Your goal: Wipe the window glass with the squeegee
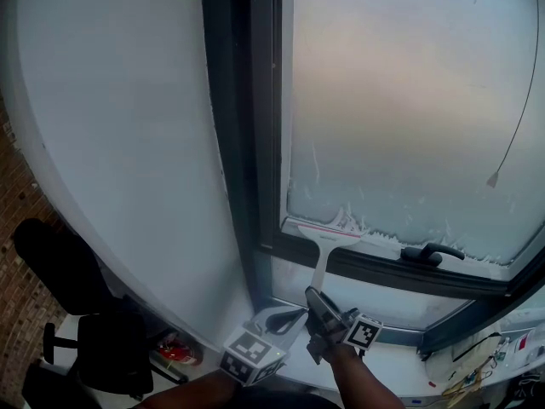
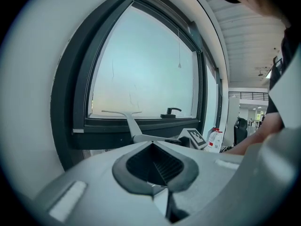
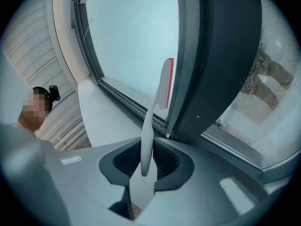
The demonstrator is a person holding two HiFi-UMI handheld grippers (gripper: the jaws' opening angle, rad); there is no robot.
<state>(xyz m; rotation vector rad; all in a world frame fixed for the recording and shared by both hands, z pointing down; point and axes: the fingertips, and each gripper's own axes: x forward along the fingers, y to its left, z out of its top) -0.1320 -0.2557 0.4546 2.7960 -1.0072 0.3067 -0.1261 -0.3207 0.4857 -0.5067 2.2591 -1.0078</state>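
Pinching the white plastic squeegee [image 1: 322,244], the right gripper [image 1: 326,312] is apparently ending 1 stroke at the bottom edge of the soapy window glass [image 1: 409,100]. The left gripper [image 1: 285,318] is idling, pressed together and empty. Next is probably lifting and overlapping rightward.

Squeegee [image 1: 322,235] rests against window glass [image 1: 409,100], left of handle [image 1: 433,252].

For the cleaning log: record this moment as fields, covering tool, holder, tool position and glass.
tool: white squeegee
held by: right hand-held gripper, shut on its handle
position: lower left corner of the window glass, just above the frame
glass: hazy, whitish residue along bottom edge
left hand-held gripper: shut, empty
window handle: black, right of the squeegee
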